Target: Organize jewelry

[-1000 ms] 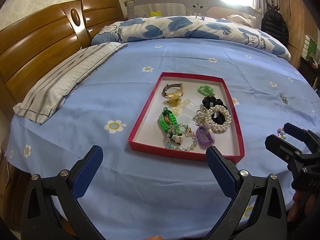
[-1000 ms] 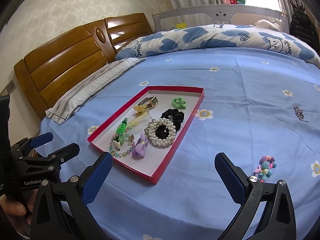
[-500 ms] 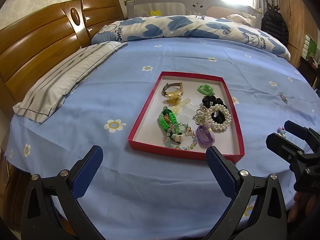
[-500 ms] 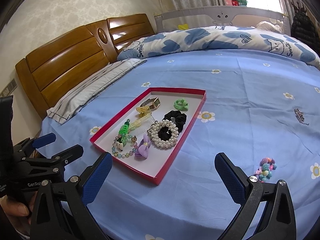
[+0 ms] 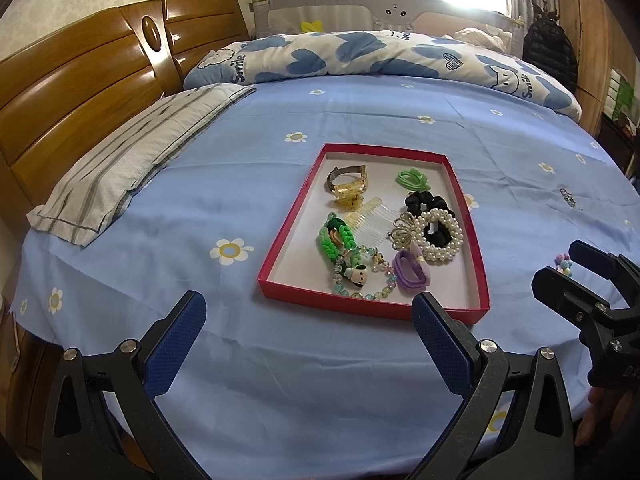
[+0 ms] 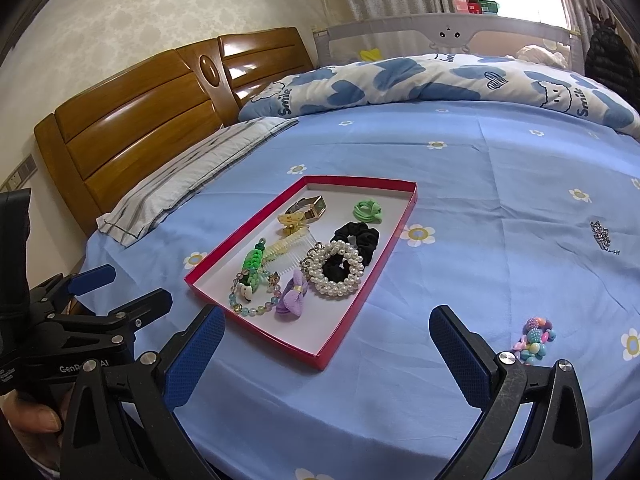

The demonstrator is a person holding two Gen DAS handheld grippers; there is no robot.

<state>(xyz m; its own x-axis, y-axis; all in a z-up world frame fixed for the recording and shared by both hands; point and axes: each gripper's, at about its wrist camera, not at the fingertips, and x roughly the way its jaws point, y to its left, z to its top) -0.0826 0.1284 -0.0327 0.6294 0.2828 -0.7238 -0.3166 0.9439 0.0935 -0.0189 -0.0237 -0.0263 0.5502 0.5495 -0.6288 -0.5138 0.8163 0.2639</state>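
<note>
A shallow red tray (image 5: pixel 280 248) lies on a bed covered with a light blue sheet (image 5: pixel 200 200) printed with small flowers. Inside the tray sit a gold watch (image 5: pixel 347 176), a green hair tie (image 5: pixel 412 179), a black scrunchie (image 5: pixel 425 203), a clear comb (image 5: pixel 374 218), a pearl bracelet (image 5: pixel 438 235), a green braided band (image 5: pixel 336 238), a beaded bracelet (image 5: pixel 362 280) with a small charm, and a purple bow (image 5: pixel 410 273).

Outside the tray, to its right on the sheet, lie a cluster of pastel beads (image 6: pixel 534 338) and, farther from the tray, a small sparkly piece (image 6: pixel 602 236).

The left gripper (image 5: pixel 308 340) hovers just before the tray's near edge, its blue-padded fingers (image 5: pixel 176 344) spread wide and empty. The right gripper (image 6: pixel 332 354) hovers off the tray's near right corner, fingers equally spread, holding nothing; the beads lie beside its right finger (image 6: pixel 460 354).

Beyond the tray are a striped pillow (image 5: pixel 132 156), a wooden headboard (image 5: pixel 80 92) and a heart-patterned duvet (image 5: pixel 360 56).
</note>
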